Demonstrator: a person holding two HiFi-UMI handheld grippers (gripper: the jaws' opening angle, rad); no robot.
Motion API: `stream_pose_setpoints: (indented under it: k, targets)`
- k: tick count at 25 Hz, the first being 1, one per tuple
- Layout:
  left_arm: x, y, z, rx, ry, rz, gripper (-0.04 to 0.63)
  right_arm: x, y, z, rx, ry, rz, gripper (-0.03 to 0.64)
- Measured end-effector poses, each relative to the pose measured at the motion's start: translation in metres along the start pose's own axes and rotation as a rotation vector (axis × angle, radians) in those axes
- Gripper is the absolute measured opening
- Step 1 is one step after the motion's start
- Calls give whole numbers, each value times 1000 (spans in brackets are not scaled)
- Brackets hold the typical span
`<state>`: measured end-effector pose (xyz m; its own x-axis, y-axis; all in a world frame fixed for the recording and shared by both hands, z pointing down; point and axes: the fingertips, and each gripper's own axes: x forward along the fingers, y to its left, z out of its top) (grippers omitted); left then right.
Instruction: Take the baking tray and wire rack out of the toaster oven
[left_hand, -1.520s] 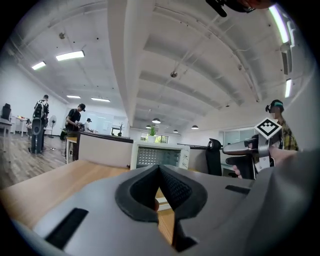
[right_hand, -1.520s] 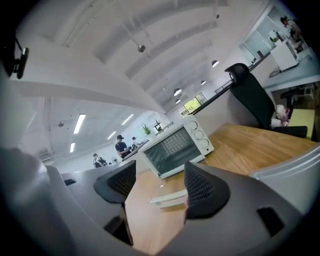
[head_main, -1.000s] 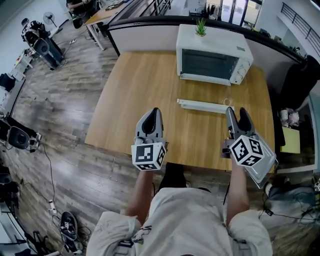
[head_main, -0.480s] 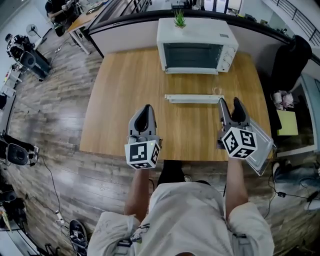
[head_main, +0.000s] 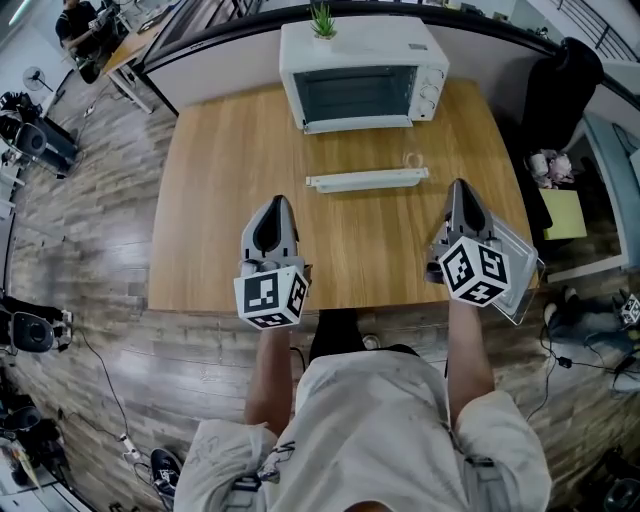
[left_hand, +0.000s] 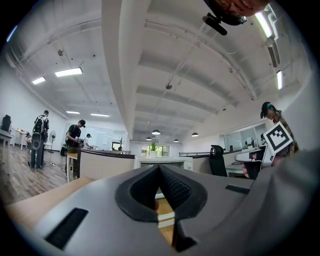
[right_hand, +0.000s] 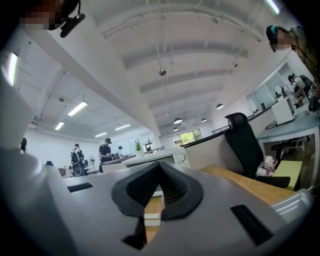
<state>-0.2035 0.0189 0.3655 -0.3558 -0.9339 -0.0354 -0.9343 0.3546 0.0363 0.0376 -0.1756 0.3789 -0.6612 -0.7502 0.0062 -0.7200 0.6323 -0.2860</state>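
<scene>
The white toaster oven (head_main: 360, 68) stands at the table's far edge with its glass door closed; it also shows in the right gripper view (right_hand: 172, 156). A long white strip-like piece (head_main: 367, 180) lies flat in front of it. A metal baking tray (head_main: 520, 262) rests at the table's near right corner and overhangs the edge. My right gripper (head_main: 458, 188) hovers just left of that tray; its jaws are closing and the tips meet (right_hand: 160, 164) with nothing between them. My left gripper (head_main: 272, 204) hovers over the near left part of the table, shut and empty (left_hand: 159, 167).
The wooden table (head_main: 230, 200) has a small clear object (head_main: 413, 160) beside the white strip. A potted plant (head_main: 322, 18) sits on the oven. A black chair (head_main: 555, 85) and a yellow-topped side surface (head_main: 562, 212) stand to the right. People stand far left in the room.
The right gripper's jaws went from open to shut. Both grippers stay over the table's near edge while the head view shifts, so the oven appears further left and higher.
</scene>
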Motion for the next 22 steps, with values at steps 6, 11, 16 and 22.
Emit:
stream_pose_setpoints:
  k: [6,11,16,22]
  targets:
    - [3,-10,0,12,-4,-34,14,-10,-2,2,-60,3,5,21]
    - [8,-23,-3,5,-4,-57,14,-16,-3,-2,-90,15,15,21]
    - [12,-31,-2,16,-10,-80,14,-16,-10,1,-94,10,-2,21]
    - [13,-31,-4,17,-11,-83,14,-16,-11,1,-119,13,-11,21]
